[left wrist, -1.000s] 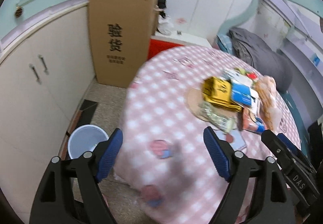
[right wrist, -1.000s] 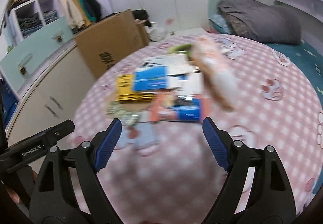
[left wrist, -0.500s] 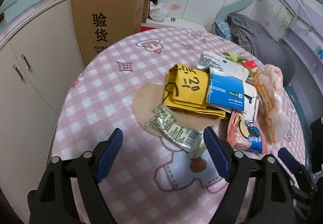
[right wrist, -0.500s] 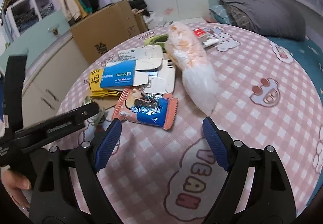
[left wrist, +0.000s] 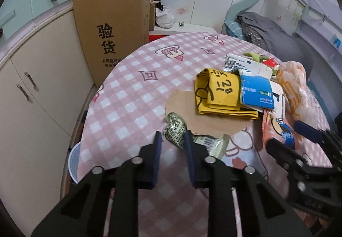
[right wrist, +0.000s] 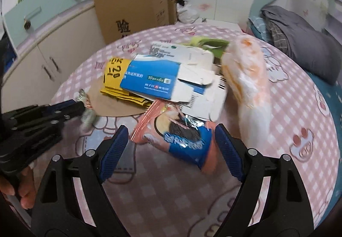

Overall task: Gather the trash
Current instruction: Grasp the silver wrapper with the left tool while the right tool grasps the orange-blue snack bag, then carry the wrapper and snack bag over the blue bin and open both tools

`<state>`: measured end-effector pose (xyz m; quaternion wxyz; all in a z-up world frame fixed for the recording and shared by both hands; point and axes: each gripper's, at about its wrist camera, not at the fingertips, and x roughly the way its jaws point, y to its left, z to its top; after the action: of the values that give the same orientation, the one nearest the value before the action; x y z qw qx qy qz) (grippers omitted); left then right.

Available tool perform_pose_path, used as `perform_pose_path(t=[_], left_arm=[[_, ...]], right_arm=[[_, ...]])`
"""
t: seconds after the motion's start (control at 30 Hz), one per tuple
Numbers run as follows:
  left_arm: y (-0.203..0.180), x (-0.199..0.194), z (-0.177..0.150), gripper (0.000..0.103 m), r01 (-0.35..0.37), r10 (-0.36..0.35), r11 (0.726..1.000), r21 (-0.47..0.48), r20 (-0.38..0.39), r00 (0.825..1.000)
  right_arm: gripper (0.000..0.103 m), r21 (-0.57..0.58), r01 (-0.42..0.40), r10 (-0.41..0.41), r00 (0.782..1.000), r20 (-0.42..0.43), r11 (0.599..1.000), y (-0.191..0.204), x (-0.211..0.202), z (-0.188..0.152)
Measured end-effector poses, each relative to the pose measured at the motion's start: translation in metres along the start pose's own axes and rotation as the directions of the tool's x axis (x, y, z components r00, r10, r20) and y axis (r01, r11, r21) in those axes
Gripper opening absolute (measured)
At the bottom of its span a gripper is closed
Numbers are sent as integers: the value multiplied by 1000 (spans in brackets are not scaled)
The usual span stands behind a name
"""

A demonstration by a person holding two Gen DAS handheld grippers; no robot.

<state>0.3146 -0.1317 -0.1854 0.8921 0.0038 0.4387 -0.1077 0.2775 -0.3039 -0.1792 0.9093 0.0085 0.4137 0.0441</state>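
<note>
Item one: my left gripper, fingers pinched onto the green foil wrapper at the near edge of the brown card disc. Item two: my right gripper, fingers spread wide around the pink-and-blue biscuit packet lying on the pink checked tablecloth.
</note>
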Motion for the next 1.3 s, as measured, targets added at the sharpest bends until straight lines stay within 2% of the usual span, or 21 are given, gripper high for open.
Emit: perform_pose_path(t=[0.03, 0.07, 0.17, 0.23, 0.6, 0.63, 0.9, 1.03, 1.3], left_arm=[[3, -1, -1, 15, 14, -14, 1000, -4, 1, 1000], [8, -2, -2, 7, 35, -35, 999, -15, 0, 999], [17, -5, -6, 6, 64, -64, 997, -30, 2, 998], [20, -8, -9, 4, 76, -76, 996, -37, 6, 997], [34, -34, -23, 1, 127, -124, 990, -63, 38, 992], [35, -37, -24, 1, 129, -126, 990, -63, 43, 991], [55, -61, -27, 1, 141, -134, 986, -83, 84, 987], [68, -72, -29, 1, 147, -137, 984, -98, 104, 985], [113, -93, -28, 1, 142, -116, 975, -172, 154, 981]], right_arm=[[82, -8, 1, -1, 1000, -6, 1000, 2, 3, 1], [82, -14, 8, -8, 1000, -11, 1000, 3, 6, 1], [79, -33, 31, -32, 999, -20, 999, 6, 9, 0], [69, -40, 59, -60, 998, -16, 997, 6, 7, -2], [58, 72, 20, -22, 999, 24, 997, 4, -20, -20], [39, 87, -6, 3, 1000, 28, 996, 5, -24, -21], [37, 85, -15, 10, 998, 62, 996, 28, -41, -17], [37, 88, -73, 65, 994, 90, 993, 44, -49, -12], [37, 4, -189, 187, 975, 117, 982, 109, -51, 11]])
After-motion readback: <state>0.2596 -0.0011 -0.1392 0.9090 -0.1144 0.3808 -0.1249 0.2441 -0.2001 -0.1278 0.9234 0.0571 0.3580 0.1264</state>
